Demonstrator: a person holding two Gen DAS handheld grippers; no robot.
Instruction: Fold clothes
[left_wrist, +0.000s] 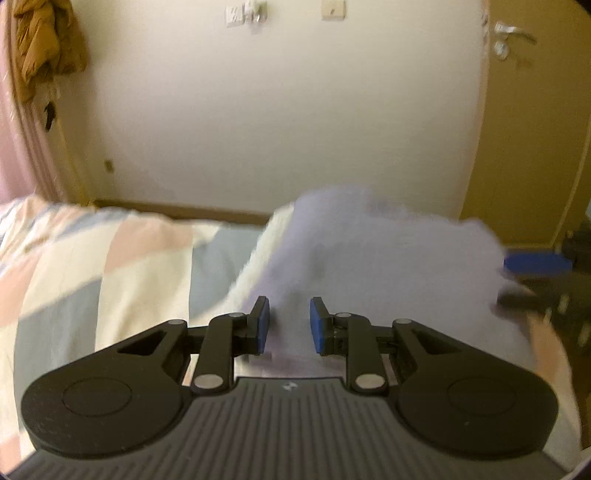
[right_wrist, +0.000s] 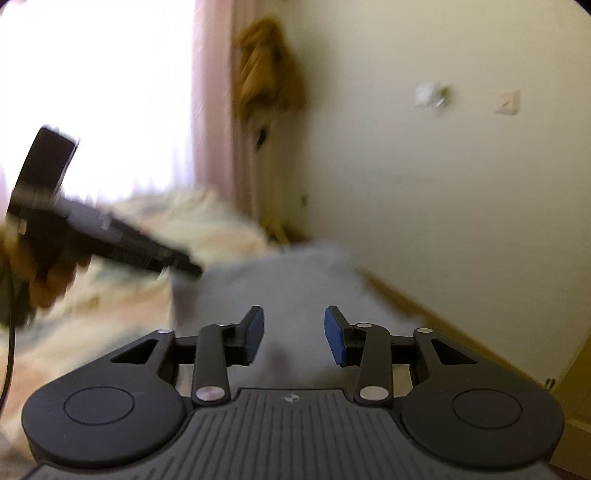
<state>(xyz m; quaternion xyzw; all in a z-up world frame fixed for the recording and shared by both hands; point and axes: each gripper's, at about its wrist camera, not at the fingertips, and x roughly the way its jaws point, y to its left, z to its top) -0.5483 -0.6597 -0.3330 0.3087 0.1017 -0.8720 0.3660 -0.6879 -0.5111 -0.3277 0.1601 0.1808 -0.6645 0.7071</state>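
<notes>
Both jaws parted, gripping nothing: left gripper, right gripper. Best pinching the blurred lilac cloth garment mid-frame by one clean edge.

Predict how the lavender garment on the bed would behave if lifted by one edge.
The lavender garment would probably droop and crease: it already mounds softly over the patchwork bedding. It looks thin, so likely light. Soft cloth might slip from a loose pinch.
</notes>
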